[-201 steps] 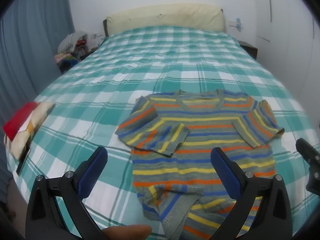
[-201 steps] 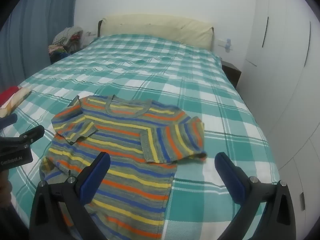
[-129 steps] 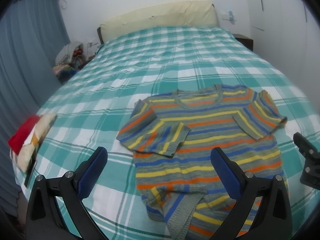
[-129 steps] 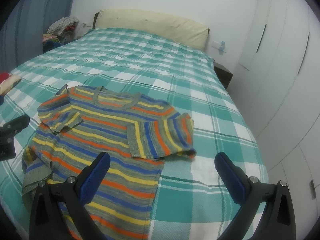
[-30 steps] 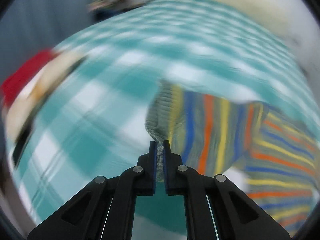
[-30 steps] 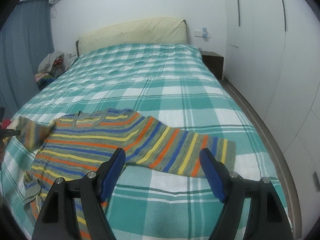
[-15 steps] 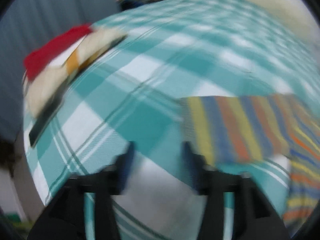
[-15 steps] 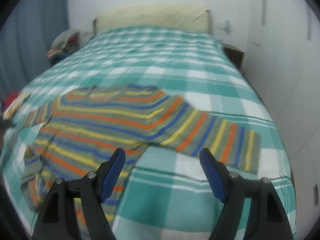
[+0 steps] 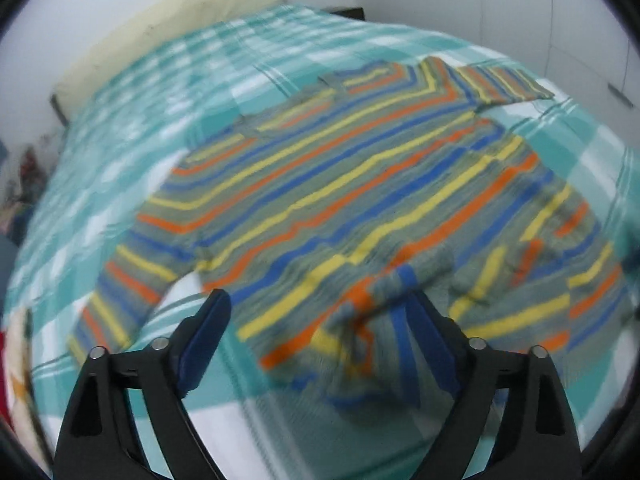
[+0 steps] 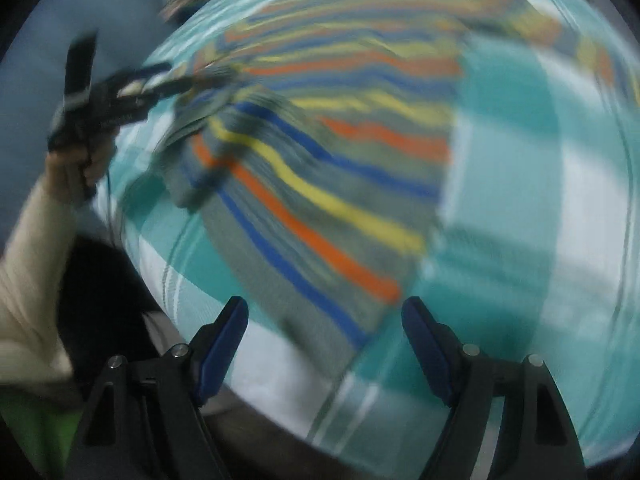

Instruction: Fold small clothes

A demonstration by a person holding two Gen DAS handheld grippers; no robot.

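Observation:
A small striped sweater (image 9: 344, 184), grey with orange, yellow and blue bands, lies spread on the teal plaid bed (image 9: 168, 80), both sleeves stretched out. Its hem is rumpled near the left gripper. My left gripper (image 9: 316, 320) is open and empty, just above the rumpled hem. My right gripper (image 10: 324, 328) is open and empty over the sweater's (image 10: 328, 168) lower right edge. The right wrist view is blurred and also shows the left gripper (image 10: 160, 84) held in a hand at the hem's other side.
A cream headboard cushion (image 9: 168, 28) stands at the far end of the bed. Folded red and cream clothes (image 9: 16, 360) lie at the bed's left edge. White wardrobe doors (image 9: 520, 12) line the right side. The person's sleeve (image 10: 28, 260) shows at left.
My left gripper let go of the left sleeve, opened and swung right to the hem. Both sleeves now lie unfolded. My right gripper swung down toward the lower hem.

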